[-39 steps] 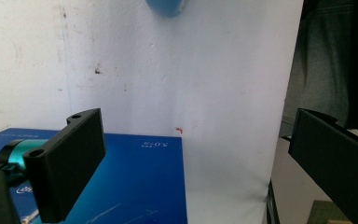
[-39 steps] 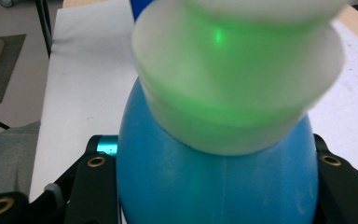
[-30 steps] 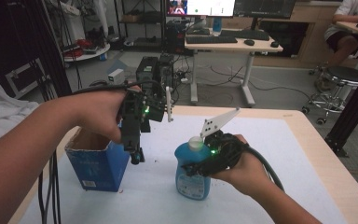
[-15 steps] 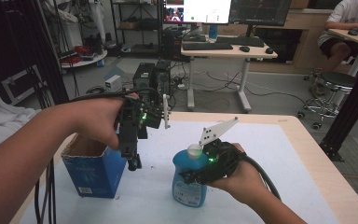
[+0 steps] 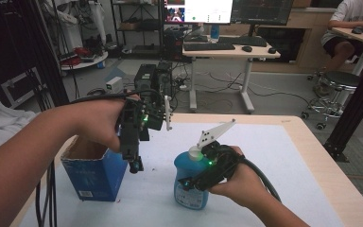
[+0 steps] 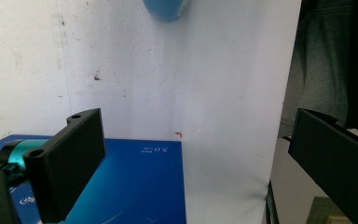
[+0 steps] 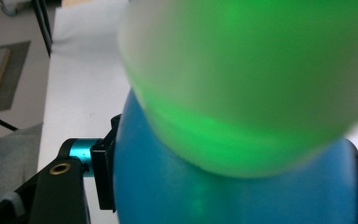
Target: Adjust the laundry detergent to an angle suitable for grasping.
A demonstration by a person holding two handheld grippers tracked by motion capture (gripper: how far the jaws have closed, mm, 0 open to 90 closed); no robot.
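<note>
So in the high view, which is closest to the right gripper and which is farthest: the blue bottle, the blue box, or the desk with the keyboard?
1. Blue bottle: right at the right gripper, between its jaws.
2. Blue box: to the left, on the same table.
3. Desk with the keyboard: far back across the room.

Dim workroom lying beyond a wood-edged table (image 5: pixel 312 142). Desk (image 5: pixel 229 49) standing mid-floor, carrying monitors (image 5: pixel 227 9), keyboard (image 5: pixel 208 46) and mouse (image 5: pixel 246 48). Cables (image 5: pixel 217 97) trailing over grey floor (image 5: pixel 274 101). Stool (image 5: pixel 338 82) and seated person (image 5: pixel 354 21) occupying right; shelving (image 5: pixel 137 23) standing behind.
</note>
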